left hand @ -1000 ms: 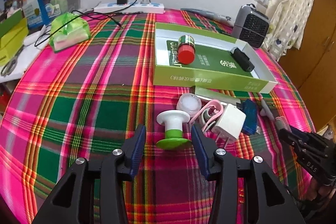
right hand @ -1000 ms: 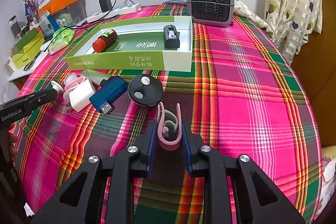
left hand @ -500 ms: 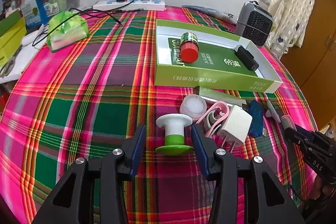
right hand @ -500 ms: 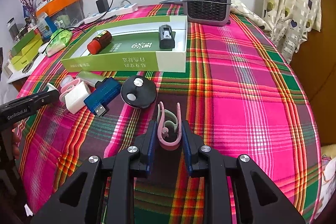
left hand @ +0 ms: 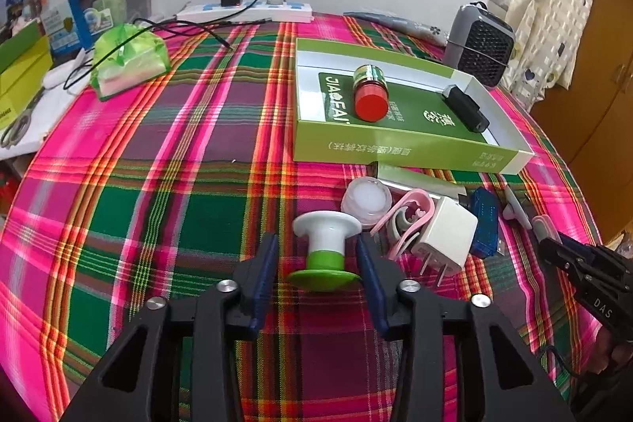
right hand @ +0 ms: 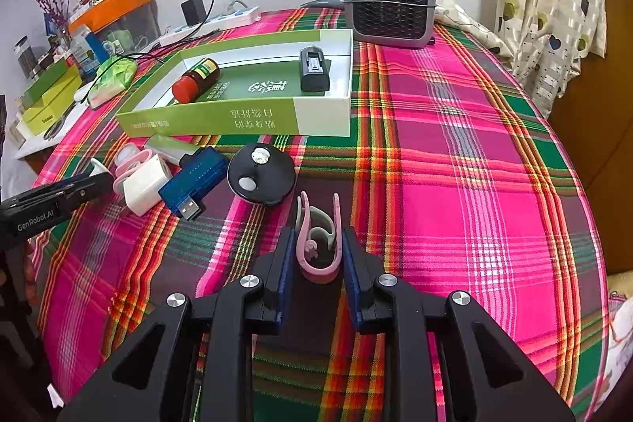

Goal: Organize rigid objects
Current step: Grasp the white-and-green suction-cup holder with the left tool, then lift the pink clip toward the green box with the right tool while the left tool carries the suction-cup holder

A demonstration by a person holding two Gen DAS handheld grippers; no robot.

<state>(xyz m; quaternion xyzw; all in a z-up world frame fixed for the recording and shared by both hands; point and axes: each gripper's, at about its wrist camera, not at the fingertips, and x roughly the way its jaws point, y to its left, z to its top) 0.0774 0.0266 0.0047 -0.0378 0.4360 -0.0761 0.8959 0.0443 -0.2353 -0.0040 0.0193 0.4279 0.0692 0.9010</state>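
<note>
Only right view shows black disc (right hand: 261, 178)

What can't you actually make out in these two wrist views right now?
- Left view: whether the left gripper touches the white-and-green suction knob; gaps show beside its stem, the base is unclear.
- Right view: the same knob, mostly hidden behind the left gripper.
- Right view: the round clear plastic jar, partly covered by the white plug adapter.
- Both views: small print on the green cardboard box, too small to read.
</note>
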